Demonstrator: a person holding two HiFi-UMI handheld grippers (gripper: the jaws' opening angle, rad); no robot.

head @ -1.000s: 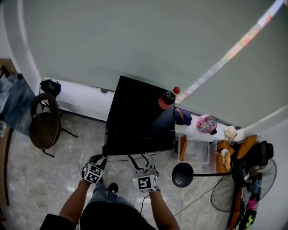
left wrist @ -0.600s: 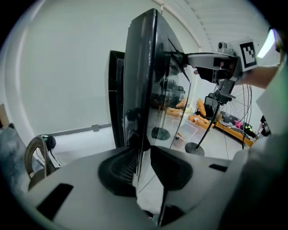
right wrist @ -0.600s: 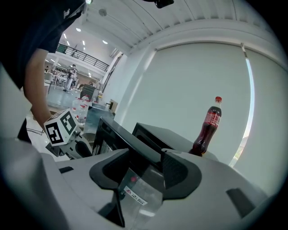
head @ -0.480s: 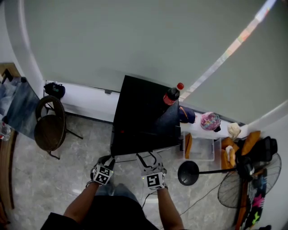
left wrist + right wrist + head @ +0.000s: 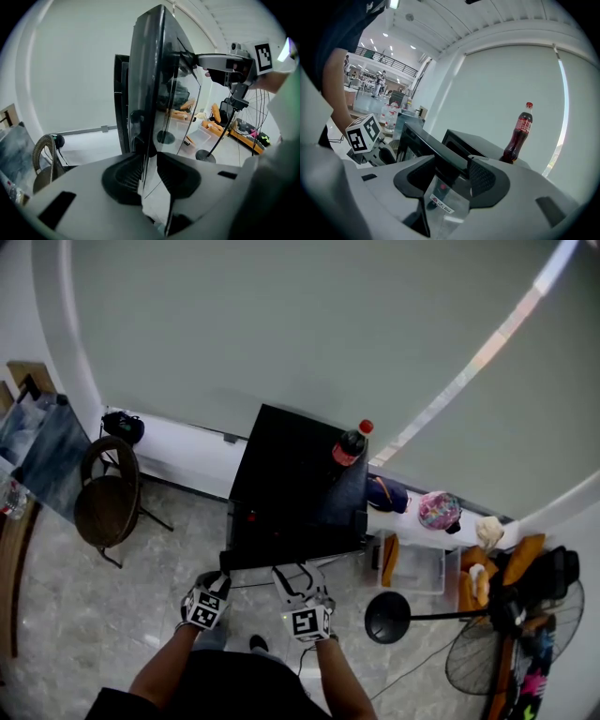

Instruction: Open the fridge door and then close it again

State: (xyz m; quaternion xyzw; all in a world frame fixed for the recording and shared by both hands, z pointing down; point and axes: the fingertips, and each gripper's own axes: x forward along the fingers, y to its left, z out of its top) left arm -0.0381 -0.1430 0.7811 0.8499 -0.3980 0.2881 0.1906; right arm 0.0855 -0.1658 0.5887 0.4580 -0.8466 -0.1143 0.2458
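Fridge (image 5: 295, 479): door (image 5: 147, 93) stands ajar, a gap off the fridge body. Opening looks partly done; the rest of the swing and the closing remain. Left tongs (image 5: 149, 171) pinch the door's side edge, and right tongs (image 5: 452, 176) pinch its top edge. Only the left gripper view shows the gap; the head view, from above the fridge, does not.

Black glass fridge door (image 5: 150, 70), slightly ajar

A bottle (image 5: 351, 443) stands atop the fridge (image 5: 286, 479) (chair (image 5: 106, 507) at left).
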